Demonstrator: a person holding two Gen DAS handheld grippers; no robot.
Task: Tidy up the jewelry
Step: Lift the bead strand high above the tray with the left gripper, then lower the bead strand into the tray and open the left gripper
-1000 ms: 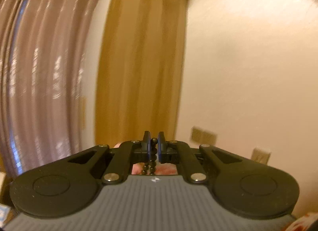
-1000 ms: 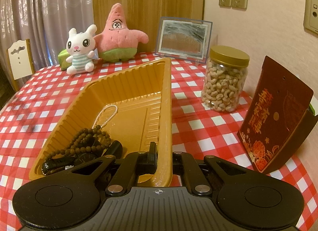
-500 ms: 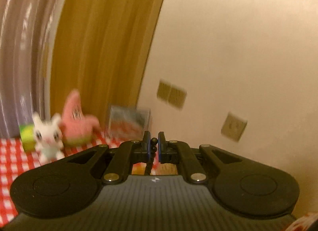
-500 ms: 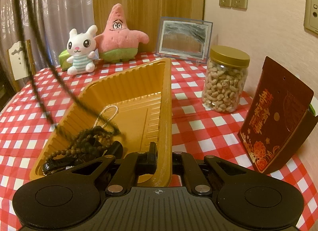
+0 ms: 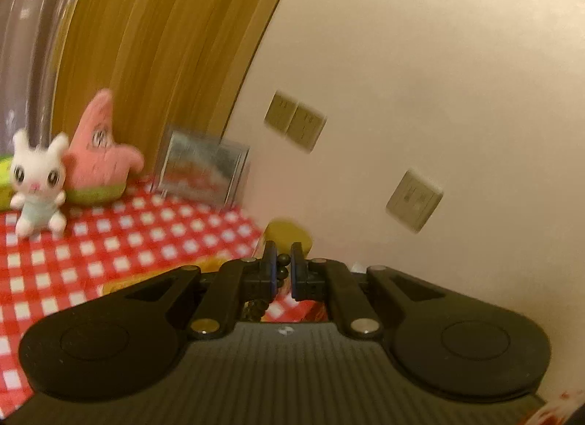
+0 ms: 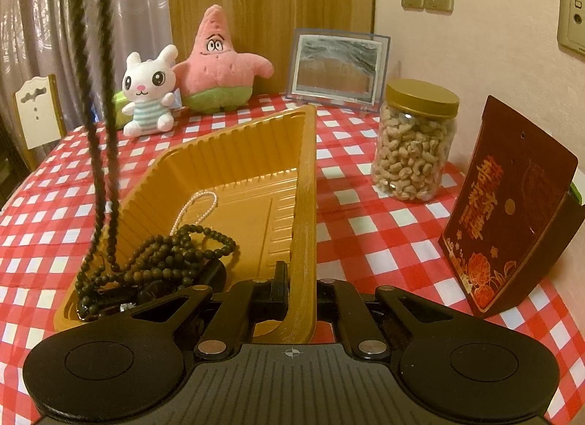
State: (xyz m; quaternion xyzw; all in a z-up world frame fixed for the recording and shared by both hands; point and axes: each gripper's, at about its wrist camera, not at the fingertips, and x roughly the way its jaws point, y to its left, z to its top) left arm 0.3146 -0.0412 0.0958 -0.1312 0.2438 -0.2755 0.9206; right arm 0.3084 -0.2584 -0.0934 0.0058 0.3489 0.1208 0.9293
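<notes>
The left wrist view rides high and tilted, facing a cream wall with beige sockets point(image 5: 294, 122) at 12 o'clock. The right wrist view sits low and level, close against a gold ribbed plastic tray point(image 6: 306, 183). Both share the white plush rabbit point(image 5: 36, 183) point(image 6: 148, 92), pink plush starfish point(image 5: 98, 154) point(image 6: 215, 63) and red-checked tablecloth point(image 5: 120, 242) point(image 6: 384, 238), around 10 o'clock.
</notes>
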